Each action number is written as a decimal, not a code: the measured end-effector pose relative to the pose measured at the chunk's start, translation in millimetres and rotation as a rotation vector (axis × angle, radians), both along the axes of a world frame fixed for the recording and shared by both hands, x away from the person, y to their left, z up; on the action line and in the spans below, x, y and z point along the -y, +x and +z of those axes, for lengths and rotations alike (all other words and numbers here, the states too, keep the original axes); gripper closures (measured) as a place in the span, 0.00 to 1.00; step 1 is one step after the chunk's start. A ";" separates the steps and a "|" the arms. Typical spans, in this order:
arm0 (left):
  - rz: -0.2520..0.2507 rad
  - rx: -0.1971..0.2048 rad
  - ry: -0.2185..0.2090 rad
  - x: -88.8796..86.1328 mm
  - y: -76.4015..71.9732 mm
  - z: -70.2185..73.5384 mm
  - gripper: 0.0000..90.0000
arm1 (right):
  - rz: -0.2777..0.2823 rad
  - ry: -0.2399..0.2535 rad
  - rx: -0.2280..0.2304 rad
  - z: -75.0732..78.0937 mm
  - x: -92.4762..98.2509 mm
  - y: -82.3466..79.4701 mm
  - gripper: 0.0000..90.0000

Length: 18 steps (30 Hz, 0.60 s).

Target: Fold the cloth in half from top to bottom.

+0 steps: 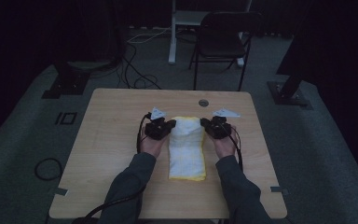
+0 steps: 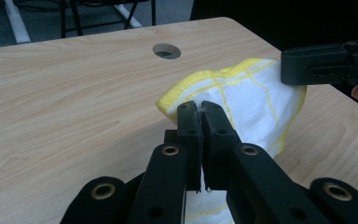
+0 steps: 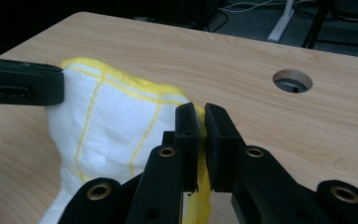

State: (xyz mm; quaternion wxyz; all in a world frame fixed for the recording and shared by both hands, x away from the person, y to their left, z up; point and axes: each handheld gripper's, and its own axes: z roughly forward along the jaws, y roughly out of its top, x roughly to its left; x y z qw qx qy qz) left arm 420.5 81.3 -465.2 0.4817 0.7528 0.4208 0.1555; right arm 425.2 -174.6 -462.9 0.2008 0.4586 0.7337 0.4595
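Note:
A white towel with yellow edging [image 1: 186, 148] lies lengthwise in the middle of the wooden table [image 1: 112, 140], folded into a narrow strip. Its far end is lifted off the wood. My left gripper [image 1: 170, 125] is shut on the far left corner of the towel [image 2: 242, 98], the cloth pinched between the jaws [image 2: 200, 112]. My right gripper [image 1: 204, 123] is shut on the far right corner of the towel [image 3: 116, 121], yellow hem squeezed between its jaws [image 3: 201, 116]. Each gripper view also shows the other gripper's black jaw at the opposite corner.
A round cable hole [image 1: 203, 102] sits in the table just beyond the towel. A black folding chair [image 1: 221, 39] and a white stand [image 1: 179, 28] are on the floor behind the table, with cables [image 1: 135, 70] nearby.

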 end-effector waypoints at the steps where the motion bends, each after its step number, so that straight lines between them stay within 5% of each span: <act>1: 0.000 -0.001 -0.002 -0.6 -1.2 0.2 0.98 | 0.002 0.000 0.003 0.4 0.0 -1.2 0.95; 18: -0.015 0.014 -0.030 -6.9 -20.7 4.4 0.98 | 0.035 0.034 0.028 5.2 1.9 -22.3 0.95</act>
